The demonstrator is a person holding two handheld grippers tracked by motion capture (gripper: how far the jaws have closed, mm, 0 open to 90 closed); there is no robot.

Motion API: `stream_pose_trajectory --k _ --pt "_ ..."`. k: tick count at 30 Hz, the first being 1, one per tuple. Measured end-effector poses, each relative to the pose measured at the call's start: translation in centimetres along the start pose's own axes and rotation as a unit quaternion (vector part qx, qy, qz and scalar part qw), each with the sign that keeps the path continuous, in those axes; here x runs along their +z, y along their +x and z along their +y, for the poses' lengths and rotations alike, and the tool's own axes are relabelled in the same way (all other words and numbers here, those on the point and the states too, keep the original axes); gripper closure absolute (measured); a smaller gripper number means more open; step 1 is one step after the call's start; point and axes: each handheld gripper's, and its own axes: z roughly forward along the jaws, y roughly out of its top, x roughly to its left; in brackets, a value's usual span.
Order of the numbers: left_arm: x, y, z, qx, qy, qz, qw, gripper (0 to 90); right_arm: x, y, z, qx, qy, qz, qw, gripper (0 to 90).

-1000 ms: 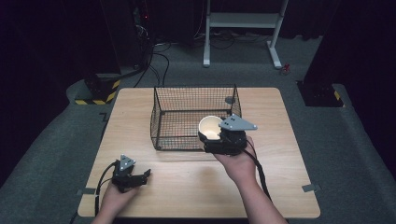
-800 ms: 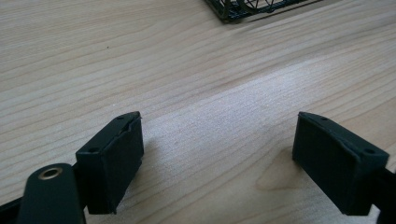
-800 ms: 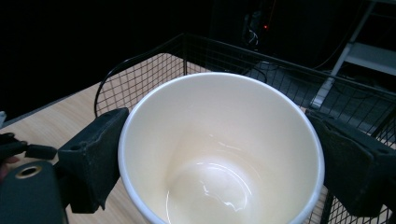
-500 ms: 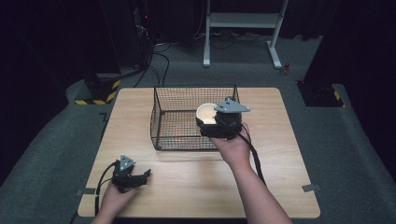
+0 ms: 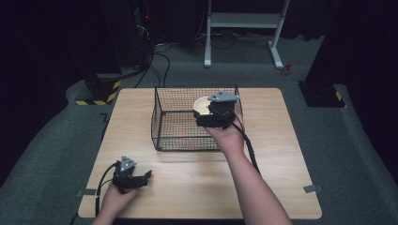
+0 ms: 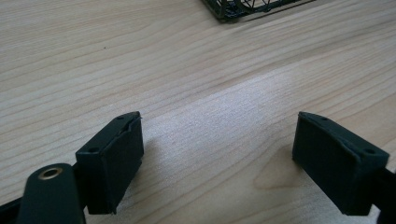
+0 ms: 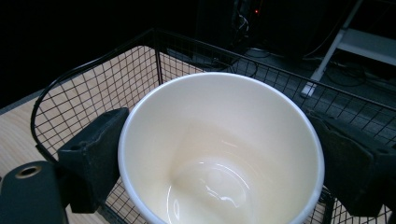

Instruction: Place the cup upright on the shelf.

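Right gripper (image 5: 212,117) clamping cream cup (image 7: 219,149) (empty) over wire basket (image 5: 176,126), left gripper (image 6: 219,163) wide, on table (image 5: 281,154)

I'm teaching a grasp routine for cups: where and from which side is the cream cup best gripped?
Grip the cream cup across its outer wall just below the rim, coming side-on, as the right gripper does over the wire basket. The round, open, tapering wall suits jaws on opposite sides.
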Motion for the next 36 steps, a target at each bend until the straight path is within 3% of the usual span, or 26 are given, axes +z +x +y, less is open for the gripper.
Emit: stream_pose_trajectory --k 3,13,23,36 --pt "0.0 0.0 0.0 0.000 -0.001 0.000 1.0000 16.8 0.7 0.0 0.2 0.004 0.007 0.001 1.0000 10.5" --pt "0.0 0.0 0.0 0.001 0.000 -0.003 1.0000 16.5 3.7 0.0 0.0 -0.029 0.040 -0.003 0.9988 10.5" --pt "0.0 0.0 0.0 0.003 0.001 -0.005 1.0000 16.5 6.3 -1.0 0.1 -0.012 0.066 -0.016 0.9976 10.5" --pt "0.0 0.0 0.0 0.003 0.001 -0.005 1.0000 16.4 9.3 -1.6 -1.0 -0.012 0.128 -0.021 0.9915 10.4"
